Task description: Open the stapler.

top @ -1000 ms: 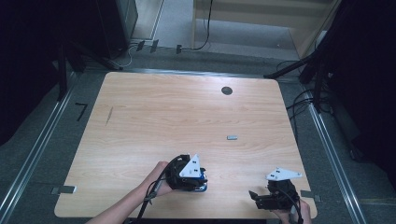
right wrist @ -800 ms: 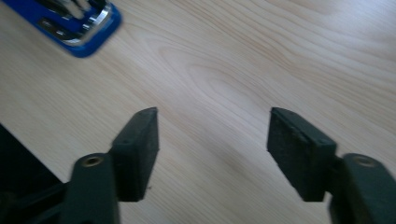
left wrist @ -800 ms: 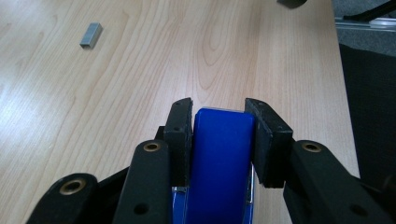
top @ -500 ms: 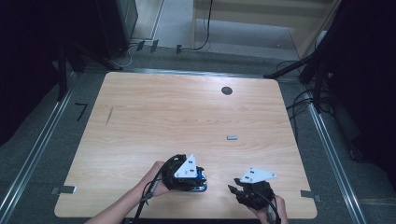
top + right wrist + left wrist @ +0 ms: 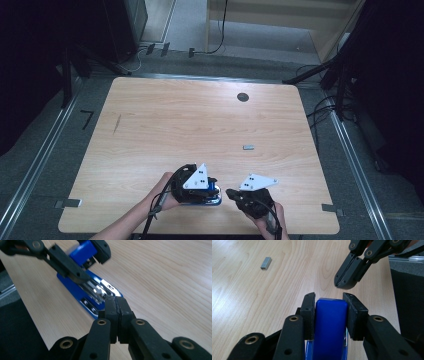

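Note:
A blue stapler [image 5: 209,199] lies near the table's front edge, hinged open. My left gripper [image 5: 329,302] is shut on its blue top arm [image 5: 330,322], which is lifted off the base [image 5: 75,292] so the metal staple channel [image 5: 100,291] shows. My right gripper [image 5: 116,301] sits just right of the stapler; its jaws have just been closing and now meet with nothing between them. Its tip [image 5: 344,283] hovers close to the stapler's front end, just off the base. A small grey strip of staples [image 5: 248,147] lies farther back on the table.
The wooden table [image 5: 175,125] has a black round grommet [image 5: 243,97] near its far edge and a dark streak [image 5: 117,124] at the left. Both hands work close to the front edge [image 5: 200,233]. Cables and dark stands surround the table.
My right gripper has moved left toward the stapler and its jaws have closed. The left gripper and the stapler have stayed put.

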The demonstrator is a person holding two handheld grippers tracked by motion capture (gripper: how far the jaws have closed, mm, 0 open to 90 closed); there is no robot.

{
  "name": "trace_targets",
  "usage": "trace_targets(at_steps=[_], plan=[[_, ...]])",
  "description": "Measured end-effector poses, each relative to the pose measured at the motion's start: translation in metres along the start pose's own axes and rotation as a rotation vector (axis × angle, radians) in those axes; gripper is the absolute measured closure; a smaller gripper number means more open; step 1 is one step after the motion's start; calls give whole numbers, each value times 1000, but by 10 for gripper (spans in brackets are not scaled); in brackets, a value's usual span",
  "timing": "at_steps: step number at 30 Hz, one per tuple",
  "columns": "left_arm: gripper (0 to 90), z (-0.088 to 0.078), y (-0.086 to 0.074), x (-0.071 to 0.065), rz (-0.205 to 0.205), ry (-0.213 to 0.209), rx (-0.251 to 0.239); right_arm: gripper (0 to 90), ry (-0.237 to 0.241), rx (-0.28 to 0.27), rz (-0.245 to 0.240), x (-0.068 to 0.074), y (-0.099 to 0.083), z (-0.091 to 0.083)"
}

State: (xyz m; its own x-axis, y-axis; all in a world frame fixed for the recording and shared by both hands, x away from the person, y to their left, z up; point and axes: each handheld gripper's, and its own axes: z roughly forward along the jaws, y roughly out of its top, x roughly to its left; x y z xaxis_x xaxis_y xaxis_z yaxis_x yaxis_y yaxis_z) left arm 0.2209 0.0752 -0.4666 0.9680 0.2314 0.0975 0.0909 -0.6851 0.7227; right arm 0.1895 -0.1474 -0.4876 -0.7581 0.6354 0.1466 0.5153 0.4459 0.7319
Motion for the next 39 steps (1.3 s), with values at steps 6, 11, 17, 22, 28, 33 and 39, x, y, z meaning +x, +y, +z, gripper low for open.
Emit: trace_targets(at_steps=[6,11,17,22,28,33,39], plan=[[652,-1,0,0,0,-2,-7,900,15,-5,-13,6,9,12],[652,-2,0,0,7,-3,-9,900,19,8,-9,7,12,21],[653,-4,-1,-1,8,-7,-17,900,20,9,3,6,12,27],[653,-4,-1,-1,13,-4,-14,900,12,13,-2,4,11,30],[654,-4,-1,0,11,-2,-15,900,23,9,-10,3,10,31],[654,-5,-1,0,12,-4,-17,883,23,-7,-28,5,9,31],[654,-5,-2,0,9,-8,-23,886,26,-18,-38,5,8,32]])
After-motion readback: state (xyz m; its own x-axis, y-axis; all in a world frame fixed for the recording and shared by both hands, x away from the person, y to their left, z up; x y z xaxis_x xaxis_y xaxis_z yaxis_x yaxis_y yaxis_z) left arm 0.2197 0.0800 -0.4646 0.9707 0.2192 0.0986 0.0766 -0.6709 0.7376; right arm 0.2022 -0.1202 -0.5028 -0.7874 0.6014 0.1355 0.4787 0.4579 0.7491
